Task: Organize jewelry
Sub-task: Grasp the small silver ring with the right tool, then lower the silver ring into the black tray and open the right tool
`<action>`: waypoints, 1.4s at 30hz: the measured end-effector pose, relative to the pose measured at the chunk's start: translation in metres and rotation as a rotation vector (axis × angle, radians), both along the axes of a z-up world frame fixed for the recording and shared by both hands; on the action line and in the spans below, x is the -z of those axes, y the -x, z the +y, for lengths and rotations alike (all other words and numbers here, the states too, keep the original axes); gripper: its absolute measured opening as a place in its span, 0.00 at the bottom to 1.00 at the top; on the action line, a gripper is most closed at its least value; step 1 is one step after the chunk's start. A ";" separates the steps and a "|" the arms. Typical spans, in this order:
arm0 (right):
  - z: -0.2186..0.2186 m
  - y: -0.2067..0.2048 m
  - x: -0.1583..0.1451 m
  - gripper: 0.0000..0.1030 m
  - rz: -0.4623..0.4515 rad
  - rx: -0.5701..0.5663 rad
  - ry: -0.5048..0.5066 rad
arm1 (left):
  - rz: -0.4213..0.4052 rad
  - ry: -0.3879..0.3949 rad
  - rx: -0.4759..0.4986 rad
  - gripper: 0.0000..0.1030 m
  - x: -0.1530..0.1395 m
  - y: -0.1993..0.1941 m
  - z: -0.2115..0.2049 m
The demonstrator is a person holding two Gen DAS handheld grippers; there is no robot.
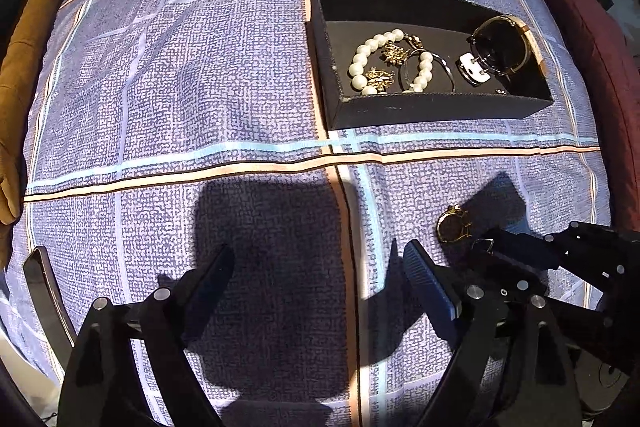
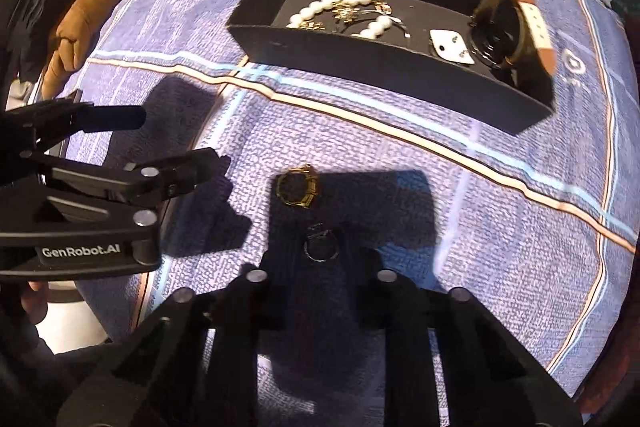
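A black open box [image 1: 432, 107] [image 2: 360, 61] sits on the checked cloth and holds a pearl bracelet [image 1: 372, 55] [image 2: 332, 3], gold pieces, a thin bangle, a white earring card [image 1: 474, 67] [image 2: 450, 49] and a watch [image 1: 504, 45] [image 2: 508, 27]. A gold ring [image 1: 452, 225] [image 2: 298, 187] lies on the cloth in front of the box. A silver ring [image 2: 320, 245] lies just nearer, between the tips of my open right gripper [image 2: 320, 259], which shows at the lower right of the left wrist view [image 1: 520, 247]. My left gripper [image 1: 320, 267] [image 2: 180, 139] is open and empty, left of the rings.
A blue checked cloth [image 1: 200, 67] covers the round table. A tan cushion [image 1: 20, 107] lies at the left edge and a dark red cushion [image 1: 592, 67] at the right. A dark phone-like slab [image 1: 44, 287] lies at the near left edge.
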State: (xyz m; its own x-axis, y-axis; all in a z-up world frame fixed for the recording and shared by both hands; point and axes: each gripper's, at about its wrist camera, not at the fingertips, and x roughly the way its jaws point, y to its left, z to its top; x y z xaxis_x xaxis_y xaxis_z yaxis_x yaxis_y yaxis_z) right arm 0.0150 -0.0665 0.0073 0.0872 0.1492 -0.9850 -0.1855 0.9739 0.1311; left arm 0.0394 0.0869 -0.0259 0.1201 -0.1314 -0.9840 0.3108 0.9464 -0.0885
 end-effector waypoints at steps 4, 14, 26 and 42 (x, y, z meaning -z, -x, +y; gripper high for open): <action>-0.022 0.010 -0.005 0.19 -0.006 0.058 0.001 | -0.010 0.027 0.042 0.82 -0.006 0.004 -0.018; -0.064 0.027 -0.010 0.19 -0.026 0.156 0.017 | -0.003 0.011 0.162 0.82 0.005 0.016 -0.076; -0.058 0.014 -0.015 0.19 -0.032 0.092 -0.008 | 0.012 0.012 0.078 0.03 -0.008 0.019 -0.044; -0.048 -0.050 -0.093 0.19 -0.234 0.086 -0.053 | -0.091 0.111 0.051 0.00 -0.067 -0.010 -0.068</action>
